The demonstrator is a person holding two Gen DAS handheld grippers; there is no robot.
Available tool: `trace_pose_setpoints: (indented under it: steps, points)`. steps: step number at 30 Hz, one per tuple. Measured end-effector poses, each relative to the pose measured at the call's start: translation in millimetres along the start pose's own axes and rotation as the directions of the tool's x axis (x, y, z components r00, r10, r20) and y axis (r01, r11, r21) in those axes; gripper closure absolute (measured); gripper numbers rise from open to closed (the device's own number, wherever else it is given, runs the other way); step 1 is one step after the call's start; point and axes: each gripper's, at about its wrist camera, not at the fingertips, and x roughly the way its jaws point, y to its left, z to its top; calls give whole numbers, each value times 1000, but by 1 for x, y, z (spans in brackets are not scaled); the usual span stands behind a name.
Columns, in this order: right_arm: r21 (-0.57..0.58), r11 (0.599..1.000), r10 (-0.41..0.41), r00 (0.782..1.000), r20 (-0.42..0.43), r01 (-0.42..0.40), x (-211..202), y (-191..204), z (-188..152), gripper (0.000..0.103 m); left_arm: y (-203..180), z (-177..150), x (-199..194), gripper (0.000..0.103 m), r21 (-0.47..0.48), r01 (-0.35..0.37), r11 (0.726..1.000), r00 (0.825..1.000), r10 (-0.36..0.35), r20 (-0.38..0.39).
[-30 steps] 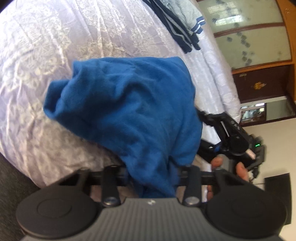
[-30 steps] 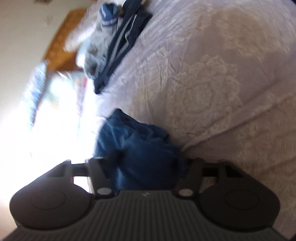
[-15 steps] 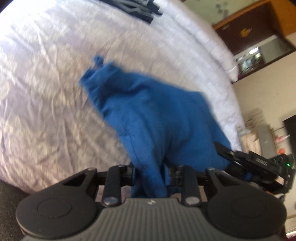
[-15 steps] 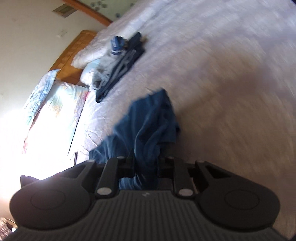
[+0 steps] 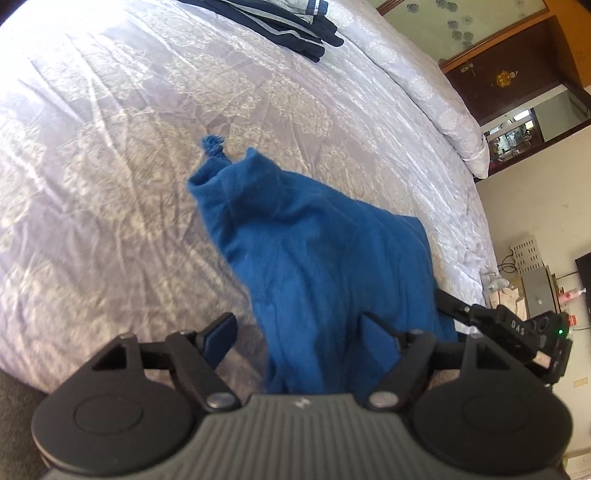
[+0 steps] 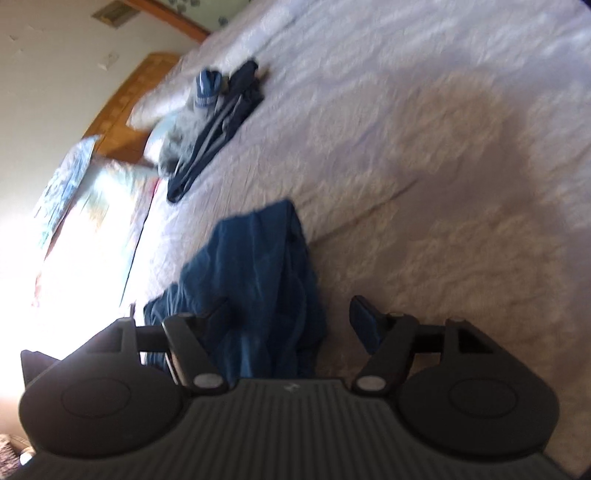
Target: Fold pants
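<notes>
Both tongs, pinching a second ago, are opening over blue pants [image 5: 325, 266] near dark folded clothes [image 5: 295, 29].

Solid royal-blue pants [image 5: 325, 266] between black hand-held gripper fingers [image 5: 221, 334]. Pale lilac bedspread [image 5: 110, 166] with white floral medallions beyond. Navy, white-striped clothes [image 5: 291, 26] farther ahead. Brown wooden headboard [image 6: 122, 99].

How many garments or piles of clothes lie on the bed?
2: the blue pants near the bed's front edge, and a pile of dark and grey clothes at the far side. Its count is unclear.
</notes>
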Motion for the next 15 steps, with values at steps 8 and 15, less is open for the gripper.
trace_pose_setpoints:
  steps: [8, 15]
  points:
    - [55, 996, 68, 995, -69, -64, 26, 7, 7, 73, 1, 3, 5, 72, -2, 1, 1000, 1000, -1, 18]
    - [-20, 994, 108, 994, -26, -109, 3, 49, 32, 82, -14, 36, -32, 74, 33, 68, 997, 993, -71, 95]
